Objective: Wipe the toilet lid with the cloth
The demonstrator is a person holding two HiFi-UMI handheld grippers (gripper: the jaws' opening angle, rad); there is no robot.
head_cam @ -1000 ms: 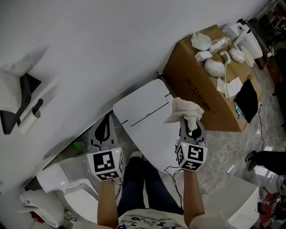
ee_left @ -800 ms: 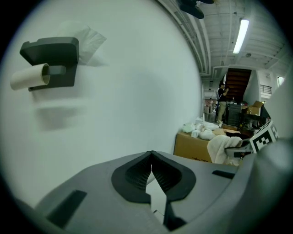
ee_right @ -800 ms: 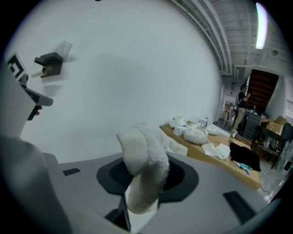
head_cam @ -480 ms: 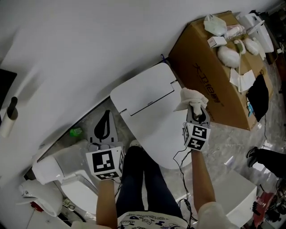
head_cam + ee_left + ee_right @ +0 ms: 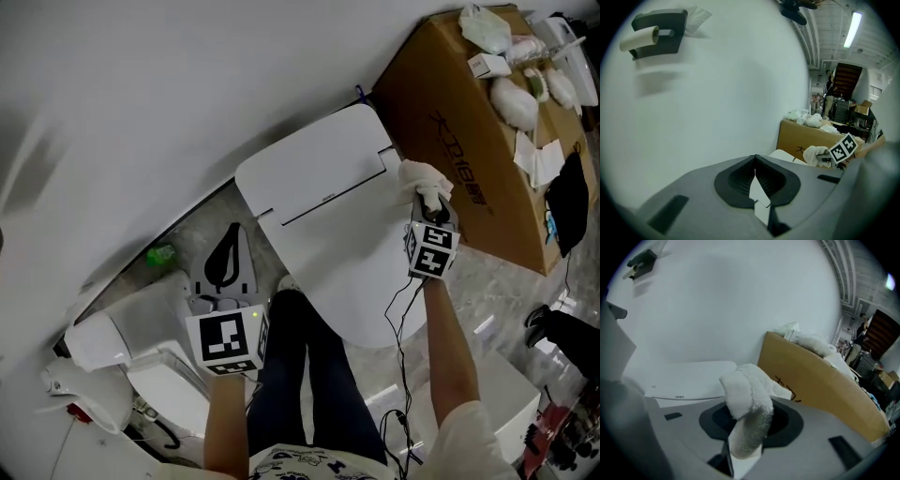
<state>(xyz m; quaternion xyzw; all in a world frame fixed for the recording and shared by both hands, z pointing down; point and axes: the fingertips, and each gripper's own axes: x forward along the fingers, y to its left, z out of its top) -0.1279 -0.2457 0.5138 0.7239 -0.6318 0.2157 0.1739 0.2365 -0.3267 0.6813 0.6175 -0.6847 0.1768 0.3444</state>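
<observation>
The white toilet lid [image 5: 328,220] lies closed below the wall, also seen ahead in the right gripper view [image 5: 689,376]. My right gripper [image 5: 429,208] is shut on a white cloth [image 5: 422,176] [image 5: 747,408], which bunches out of its jaws over the lid's right edge, beside the cardboard box. Whether the cloth touches the lid I cannot tell. My left gripper [image 5: 225,267] hangs left of the toilet over the floor, shut with nothing in its jaws [image 5: 754,185]. From the left gripper view, the right gripper with the cloth [image 5: 816,154] shows at the right.
A large cardboard box [image 5: 469,141] with white items on top stands right of the toilet. A paper roll holder [image 5: 656,28] is on the wall. White fixtures [image 5: 122,347] sit at the lower left. A person's legs [image 5: 300,375] stand before the toilet.
The right gripper has carried the cloth rightward and slightly away, toward the lid's right edge by the box. The head view shifted; the left gripper stays about where it was.
</observation>
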